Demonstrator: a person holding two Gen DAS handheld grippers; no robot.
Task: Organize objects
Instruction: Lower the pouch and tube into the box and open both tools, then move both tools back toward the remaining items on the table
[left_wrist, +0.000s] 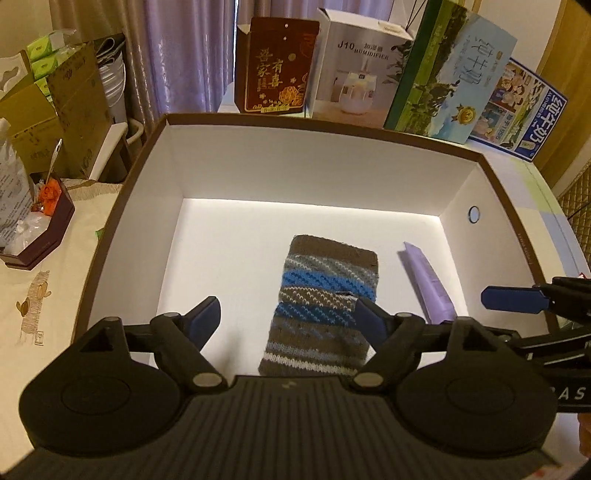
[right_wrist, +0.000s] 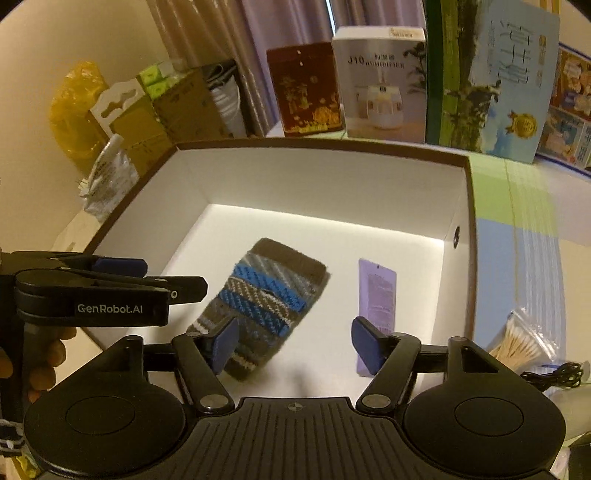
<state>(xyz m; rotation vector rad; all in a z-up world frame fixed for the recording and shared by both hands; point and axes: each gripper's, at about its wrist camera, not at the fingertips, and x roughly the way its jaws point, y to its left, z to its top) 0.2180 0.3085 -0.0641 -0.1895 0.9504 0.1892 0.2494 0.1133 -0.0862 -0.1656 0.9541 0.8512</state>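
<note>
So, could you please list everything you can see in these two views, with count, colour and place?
box: one, brown outside and white inside, open, centre
knitted item: one, brown with blue, grey and white stripes, flat on the box floor
purple tube: one, lilac, on the box floor right of the knit
red-brown box: one, gold print, upright behind the box
humidifier box: one, white, beside it
milk cartons: two, green-blue, far right
cotton swabs: one clear bag, right of the box
cardboard boxes: several, brown, far left
left hand-held gripper: one, black, blue pads, open over the knit
right hand-held gripper: one, same, open
</note>
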